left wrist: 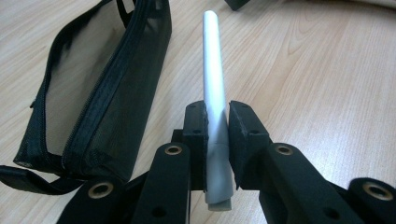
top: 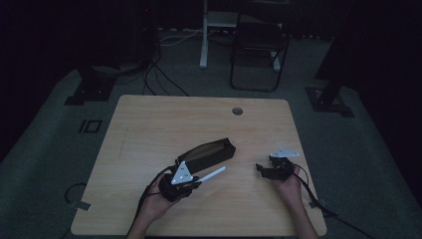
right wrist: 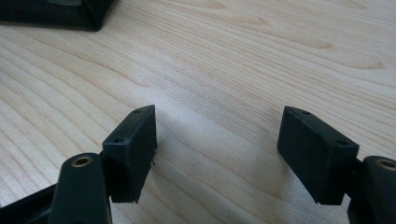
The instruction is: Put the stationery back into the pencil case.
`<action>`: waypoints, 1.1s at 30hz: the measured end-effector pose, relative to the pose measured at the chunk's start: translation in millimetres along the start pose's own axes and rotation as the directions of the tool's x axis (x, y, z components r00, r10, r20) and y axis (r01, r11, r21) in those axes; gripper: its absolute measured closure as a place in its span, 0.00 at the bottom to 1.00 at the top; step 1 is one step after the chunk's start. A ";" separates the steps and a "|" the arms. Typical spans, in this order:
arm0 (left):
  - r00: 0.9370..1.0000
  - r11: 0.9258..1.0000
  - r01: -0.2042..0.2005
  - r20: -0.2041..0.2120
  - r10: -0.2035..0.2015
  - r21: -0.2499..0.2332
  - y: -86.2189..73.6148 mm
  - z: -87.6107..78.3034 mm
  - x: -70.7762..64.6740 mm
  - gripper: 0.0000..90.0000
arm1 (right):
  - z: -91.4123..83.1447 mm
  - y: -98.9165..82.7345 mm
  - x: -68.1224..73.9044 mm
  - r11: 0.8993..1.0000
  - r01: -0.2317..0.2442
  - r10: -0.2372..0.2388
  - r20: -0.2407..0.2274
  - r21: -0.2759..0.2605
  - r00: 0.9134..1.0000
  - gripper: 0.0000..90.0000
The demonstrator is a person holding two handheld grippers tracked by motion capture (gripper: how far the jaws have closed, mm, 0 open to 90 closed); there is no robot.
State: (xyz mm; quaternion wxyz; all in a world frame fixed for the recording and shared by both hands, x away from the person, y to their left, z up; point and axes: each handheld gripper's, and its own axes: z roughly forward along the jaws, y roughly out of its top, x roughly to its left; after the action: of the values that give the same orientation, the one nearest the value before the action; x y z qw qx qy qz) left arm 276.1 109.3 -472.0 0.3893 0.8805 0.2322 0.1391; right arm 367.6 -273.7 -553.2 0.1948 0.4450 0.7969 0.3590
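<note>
Left gripper (left wrist: 217, 135) pinches a white pen (left wrist: 215, 93) low on its barrel, pads pressed flat on both sides, the butt end poking out behind the jaws. Most of the pen's length runs forward past the pads, which looks deliberate: a long free end is easier to aim into an opening. From the high view the pen (top: 209, 175) angles up and to the right from the left gripper (top: 186, 185), held just above the table (top: 149, 124).

Pouch (left wrist: 93, 102), black mesh with a zip along its top, lies just beside the pen on the gripper's left. Zip looks parted, mouth facing up; cannot tell how far it gapes. In the high view the pouch (top: 206, 153) sits mid-table, slantwise, close behind the left hand (top: 159, 199), near enough that a short swing would bring the pen tip over it.

Right gripper (right wrist: 217, 154) stands spread, nothing between the pads, bare wood beneath. In the high view it (top: 263, 172) rests well apart from the pouch, on the right side. Likely kept free to steady or hold open the pouch's mouth when the pen goes in.
</note>
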 end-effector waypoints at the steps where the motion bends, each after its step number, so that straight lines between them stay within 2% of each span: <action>1: 1.000 1.000 -0.001 -0.001 0.001 -0.006 0.4 -0.6 0.2 0.87 | 0.0 0.0 0.0 1.000 0.001 -0.001 0.000 0.000 1.000 0.31; 12: 1.000 0.999 -0.005 -0.004 0.004 -0.036 4.9 -11.2 5.5 0.87 | 0.0 0.0 0.0 1.000 0.000 0.000 0.000 0.000 1.000 0.31; 24: 0.999 0.998 -0.015 -0.038 0.013 -0.055 9.1 -25.0 12.4 0.87 | 0.1 0.0 0.0 1.000 0.001 -0.001 -0.001 0.000 1.000 0.31; 33: 1.000 0.997 -0.013 -0.018 0.011 -0.073 12.4 -29.6 14.9 0.87 | 0.1 0.0 0.0 1.000 0.001 -0.001 -0.001 0.000 1.000 0.31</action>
State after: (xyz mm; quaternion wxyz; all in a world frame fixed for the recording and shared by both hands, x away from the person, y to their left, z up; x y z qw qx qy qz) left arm 280.0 128.1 -442.3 0.4182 0.8659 0.2250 0.1575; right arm 367.7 -273.6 -553.2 0.1944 0.4444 0.7974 0.3590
